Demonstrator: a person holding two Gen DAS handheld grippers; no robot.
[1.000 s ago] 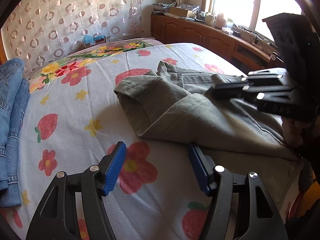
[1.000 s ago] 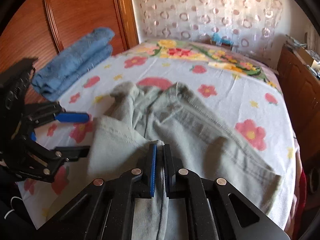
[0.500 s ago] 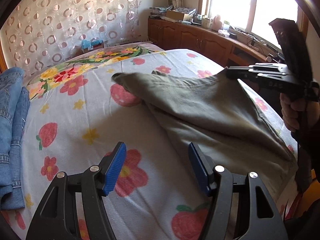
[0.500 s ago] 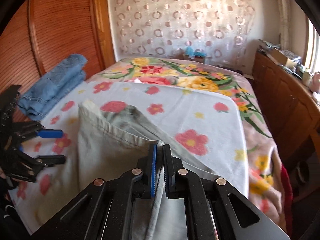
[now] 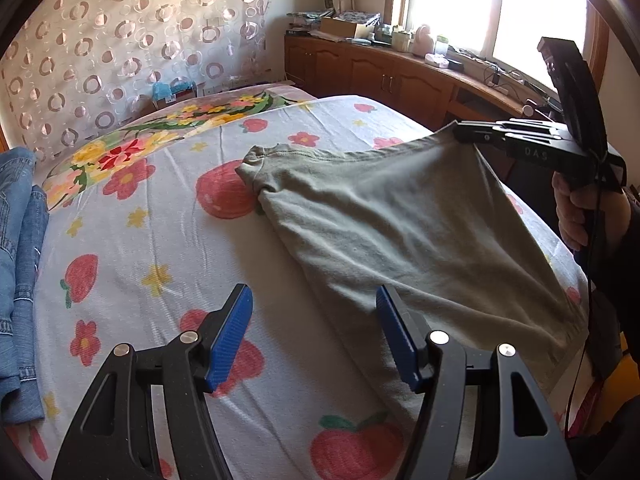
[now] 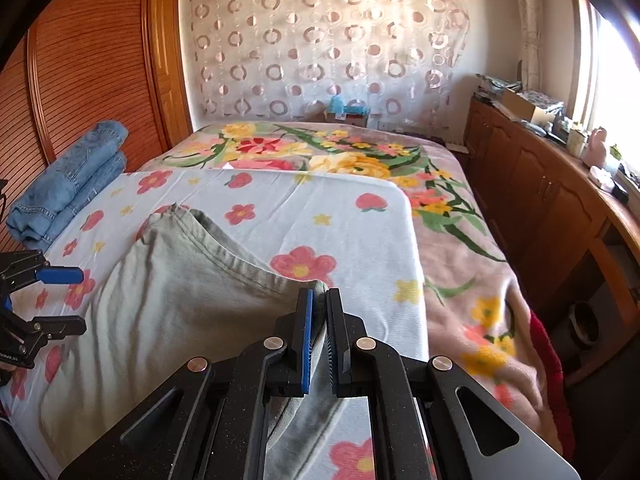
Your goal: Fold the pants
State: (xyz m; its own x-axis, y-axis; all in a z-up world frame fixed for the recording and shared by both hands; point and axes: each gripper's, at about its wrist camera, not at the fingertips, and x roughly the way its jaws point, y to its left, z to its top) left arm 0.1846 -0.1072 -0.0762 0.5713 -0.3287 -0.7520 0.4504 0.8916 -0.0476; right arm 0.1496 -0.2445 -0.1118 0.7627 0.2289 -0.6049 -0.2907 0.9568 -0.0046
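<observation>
Grey-green pants [image 5: 400, 224] lie on the flowered sheet, one corner lifted off the bed. My right gripper [image 6: 318, 312] is shut on that lifted edge of the pants [image 6: 180, 296]; the left wrist view shows the right gripper [image 5: 460, 133] at the right, holding the cloth stretched up in a slope. My left gripper [image 5: 314, 320] stands open low over the sheet, just left of the pants' near edge, with nothing between its fingers. It also shows at the left edge of the right wrist view as the left gripper [image 6: 70, 300]. The pants' far end rests bunched on the bed.
Folded blue jeans [image 6: 68, 184] are stacked at the bed's left side by the wooden wardrobe [image 6: 92, 64]. A wooden cabinet [image 6: 560, 216] with clutter runs under the window on the right. A flowered blanket [image 6: 460, 264] covers the far and right part of the bed.
My right gripper has pulled the pants' edge up and to the right, unfolding the crumpled heap into a stretched, sloping sheet. The left gripper has stayed in place, open.
</observation>
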